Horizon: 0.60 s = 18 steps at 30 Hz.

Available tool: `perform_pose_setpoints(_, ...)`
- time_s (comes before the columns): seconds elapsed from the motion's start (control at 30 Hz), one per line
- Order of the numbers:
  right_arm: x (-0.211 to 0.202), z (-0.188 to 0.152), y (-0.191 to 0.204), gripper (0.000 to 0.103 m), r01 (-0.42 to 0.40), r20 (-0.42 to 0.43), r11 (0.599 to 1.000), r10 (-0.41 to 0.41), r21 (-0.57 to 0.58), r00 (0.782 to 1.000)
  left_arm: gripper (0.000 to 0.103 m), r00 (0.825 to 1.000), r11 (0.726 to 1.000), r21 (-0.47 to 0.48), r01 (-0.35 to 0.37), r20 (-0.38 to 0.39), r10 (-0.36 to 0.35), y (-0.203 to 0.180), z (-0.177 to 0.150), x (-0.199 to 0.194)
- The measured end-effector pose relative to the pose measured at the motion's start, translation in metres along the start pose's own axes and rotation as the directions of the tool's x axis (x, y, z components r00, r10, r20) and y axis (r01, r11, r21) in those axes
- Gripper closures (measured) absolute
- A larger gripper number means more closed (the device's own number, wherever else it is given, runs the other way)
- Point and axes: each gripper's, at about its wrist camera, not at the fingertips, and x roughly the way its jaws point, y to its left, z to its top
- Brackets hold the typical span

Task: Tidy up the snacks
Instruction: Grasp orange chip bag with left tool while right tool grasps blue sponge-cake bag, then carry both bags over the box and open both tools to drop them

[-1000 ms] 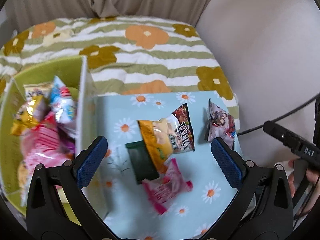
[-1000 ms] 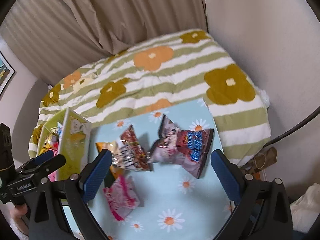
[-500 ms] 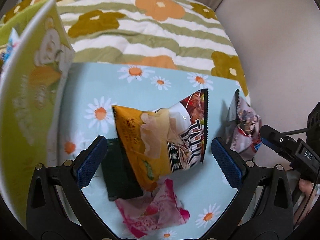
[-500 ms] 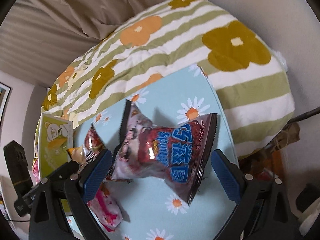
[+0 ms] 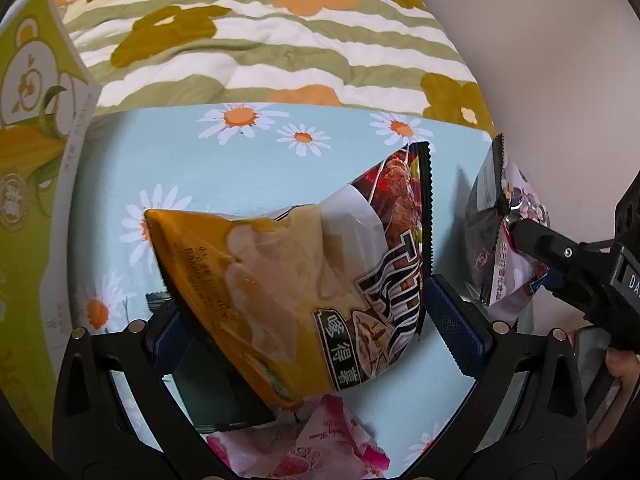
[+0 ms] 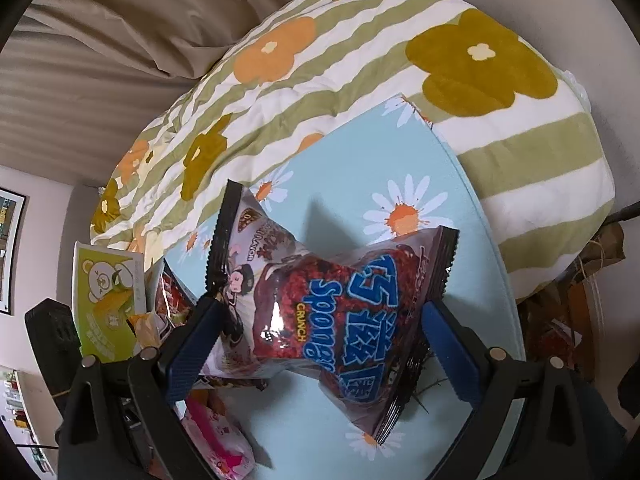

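In the left wrist view my left gripper [image 5: 312,328] is open, its blue pads on either side of a yellow and red chip bag [image 5: 304,280] lying on the daisy-print cloth [image 5: 240,160]. A dark green packet [image 5: 216,392] lies under the bag and a pink packet [image 5: 320,436] in front. In the right wrist view my right gripper [image 6: 320,340] is open around a red and blue Sponge Crunch bag [image 6: 340,312], pads close to its sides. That bag also shows in the left wrist view [image 5: 504,240].
A green and yellow box [image 5: 28,200] stands at the left edge of the cloth; it also shows in the right wrist view [image 6: 106,300]. Behind lies a striped flower quilt [image 6: 320,80]. A wall is at the right.
Both grippers have moved down and forward onto their bags, which now fill the views. The jaws have narrowed toward the bags.
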Motion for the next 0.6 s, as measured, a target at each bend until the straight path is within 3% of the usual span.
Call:
perform_pose_setpoints(0.3, 0.012, 0.004, -0.001, 0.000, 0.001, 0.002, 1.000, -0.001, 0.029, 1.000, 0.015, 1.000, 0.999, 0.046, 0.016, -0.013, -0.016, -0.002, 0.002, 0.002)
perform_pose_setpoints(0.6, 0.023, 0.012, 0.012, 0.000, 0.023, 0.021, 0.998, -0.022, -0.056, 1.000, 0.028, 0.999, 0.997, 0.065, 0.052, -0.018, -0.050, -0.005, 0.007, 0.001)
